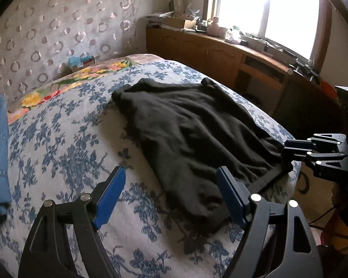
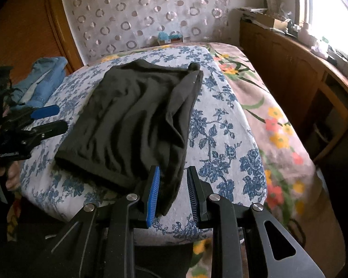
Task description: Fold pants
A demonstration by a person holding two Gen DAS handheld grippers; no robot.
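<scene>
Blue denim garment (image 2: 44, 81): bunched at the left edge of the right wrist view, well apart from the work, probably set aside as a separate piece.
Left gripper (image 1: 171, 192): low centre of its own view, fingers spread wide with nothing between them. It hovers over the near left corner of the cloth, the right pad (image 1: 232, 197) over the dark edge, the left pad over bare cover. In the right wrist view it shows at the left edge, beside the cloth.
Black pants (image 1: 192, 134): centre of both views, already folded into a compact, roughly square stack, lying flat but wrinkled on the bed. The near hem runs along the bed's front edge, within easy reach of both tools.
Floral bed cover (image 1: 69, 150): blue-and-white, spread under the pants as the work surface.
Right gripper (image 2: 174, 192): bottom centre of its view, fingers parted a little. The near right corner of the pants lies in the gap, against the left pad, while the right pad stands clear, so I judge it loose rather than pinched.
Step in hand: both tools sit at the near corners, so either a further fold or letting go of a finished one; I cannot tell which.
Wooden cabinet (image 1: 220, 51): upper right, under the window, cluttered and uninvolved.
</scene>
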